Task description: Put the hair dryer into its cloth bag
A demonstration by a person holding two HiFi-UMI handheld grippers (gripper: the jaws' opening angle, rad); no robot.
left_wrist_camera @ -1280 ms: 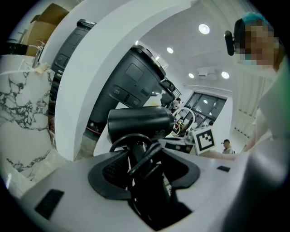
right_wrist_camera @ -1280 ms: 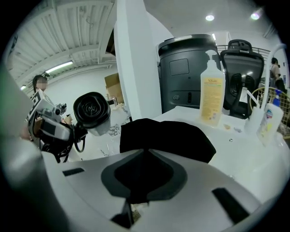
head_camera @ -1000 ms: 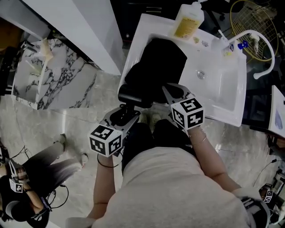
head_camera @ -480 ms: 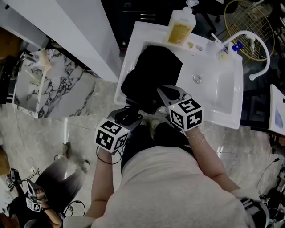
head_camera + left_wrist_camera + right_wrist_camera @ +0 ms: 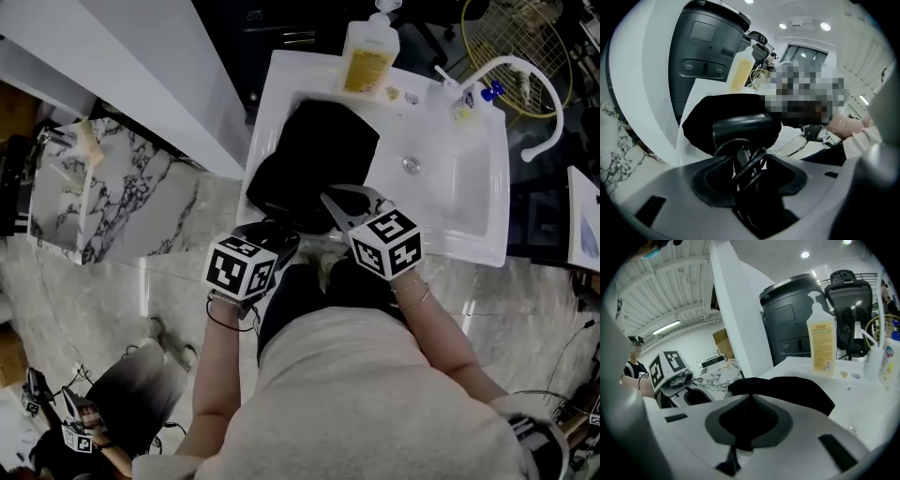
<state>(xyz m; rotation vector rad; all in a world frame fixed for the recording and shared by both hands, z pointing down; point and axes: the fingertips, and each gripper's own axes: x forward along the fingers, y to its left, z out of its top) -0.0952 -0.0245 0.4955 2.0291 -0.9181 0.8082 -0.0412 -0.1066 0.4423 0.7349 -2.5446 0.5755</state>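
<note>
Head view: a white sink (image 5: 459, 202) stands above a pale, veined stone floor (image 5: 122, 281), with a yellow soap bottle (image 5: 367, 58) on its far rim. The black cloth bag (image 5: 319, 155) drapes over the sink's near left edge. The right tool (image 5: 750, 398) is clamped on the bag's near edge. The left tool (image 5: 747, 160) grips the hair dryer (image 5: 740, 129) by its handle, just beside the bag.
</note>
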